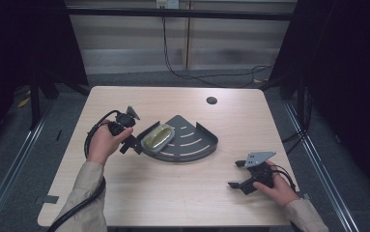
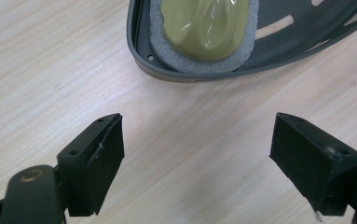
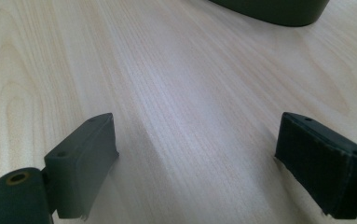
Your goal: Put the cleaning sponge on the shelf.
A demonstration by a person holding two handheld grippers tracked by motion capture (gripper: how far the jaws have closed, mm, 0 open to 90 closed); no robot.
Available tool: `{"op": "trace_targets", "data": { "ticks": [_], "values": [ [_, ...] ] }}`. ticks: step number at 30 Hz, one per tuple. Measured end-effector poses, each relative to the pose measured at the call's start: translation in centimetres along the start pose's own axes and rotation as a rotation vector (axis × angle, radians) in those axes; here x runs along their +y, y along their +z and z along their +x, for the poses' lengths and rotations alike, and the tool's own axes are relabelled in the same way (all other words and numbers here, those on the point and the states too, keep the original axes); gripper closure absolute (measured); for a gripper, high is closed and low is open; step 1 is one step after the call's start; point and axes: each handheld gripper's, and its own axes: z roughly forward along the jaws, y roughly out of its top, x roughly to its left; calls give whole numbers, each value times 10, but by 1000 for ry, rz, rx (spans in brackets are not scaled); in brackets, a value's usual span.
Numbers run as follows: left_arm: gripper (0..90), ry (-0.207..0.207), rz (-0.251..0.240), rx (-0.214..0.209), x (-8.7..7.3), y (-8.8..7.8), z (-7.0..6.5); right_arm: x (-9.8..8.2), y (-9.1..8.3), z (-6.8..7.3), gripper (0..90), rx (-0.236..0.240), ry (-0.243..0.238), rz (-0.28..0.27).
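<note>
left gripper (image 2: 197,154) released just beside the tray (image 1: 206,140) – sponge (image 1: 157,137) sits inside, we're lined up to grab; right gripper (image 1: 240,175) released, parked well apart.

A sponge (image 1: 157,137), oval with a glossy olive-yellow top on a grey foam base, lies flat in the left end of a dark grey fan-shaped tray (image 1: 199,147), just left of the middle of the high view. The tray has a raised rim and curved slots in its floor and rests level on the table. In the left gripper view the sponge (image 2: 203,28) sits at the top centre, tucked against the tray's (image 2: 139,51) rounded rim.
</note>
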Motion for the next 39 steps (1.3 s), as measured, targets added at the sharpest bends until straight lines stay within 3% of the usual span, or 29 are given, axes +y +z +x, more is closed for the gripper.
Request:
{"op": "trace_targets", "data": {
  "ticks": [31, 39],
  "values": [
    [171, -19, -26, -20, -51, 18, 8, 0, 0, 0, 118, 0, 0, 0],
    [171, 1, -27, -14, -66, 25, 12, 0, 0, 0, 118, 0, 0, 0]
  ]
}}
